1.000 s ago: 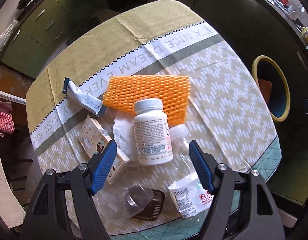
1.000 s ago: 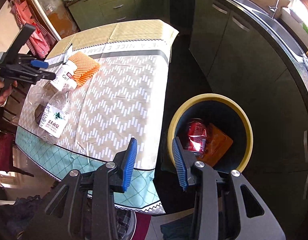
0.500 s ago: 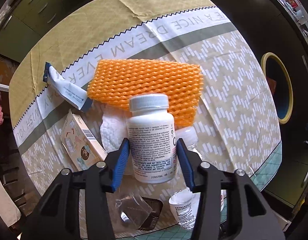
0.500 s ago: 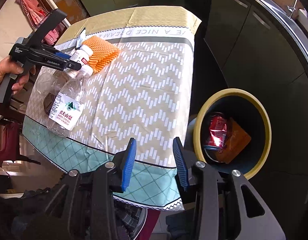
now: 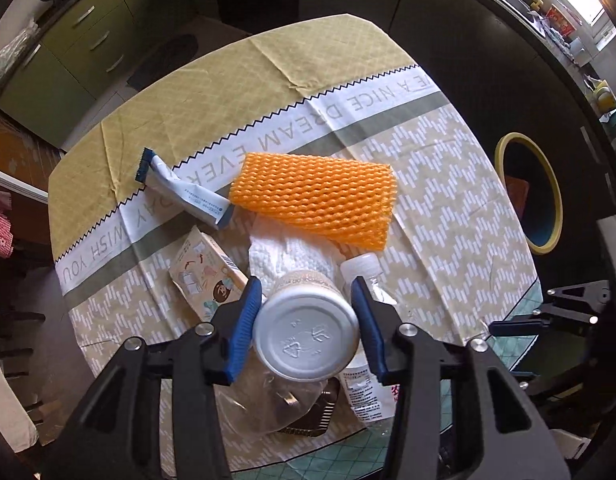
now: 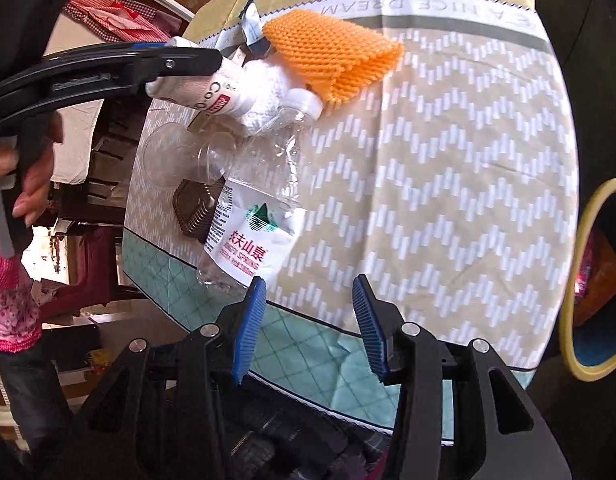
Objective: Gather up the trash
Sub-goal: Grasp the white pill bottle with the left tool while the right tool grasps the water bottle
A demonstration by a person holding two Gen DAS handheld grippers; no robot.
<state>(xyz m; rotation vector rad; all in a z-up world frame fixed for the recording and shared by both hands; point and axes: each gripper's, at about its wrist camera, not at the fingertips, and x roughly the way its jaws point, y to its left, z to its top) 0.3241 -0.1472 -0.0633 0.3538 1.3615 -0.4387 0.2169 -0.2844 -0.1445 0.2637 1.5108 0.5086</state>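
Left claw points down over the tabletop, its blue pads pinching a white plastic pill bottle from both sides; the bottle's base faces the left wrist camera. In the right wrist view the same bottle hangs tilted above the cloth, clear of it, held by a hand at the far left.

Trash left on the patterned tablecloth, all grouped at the left near part:
- orange foam fruit net, flat, far side of the group
- crumpled white paper towel, touching the net's near edge
- white-and-blue sachet, left of the net
- small printed cardboard box, near side of the sachet
- clear crushed water bottle with white label, lying on its side, cap toward the net
- dark ribbed plastic tray and a clear plastic lid, just left of the water bottle

Right claw hovers over the near table edge, jaws opening, nothing between them.

Yellow-rimmed blue bin stands on the floor to the right of the table; a red can and something orange lie inside.
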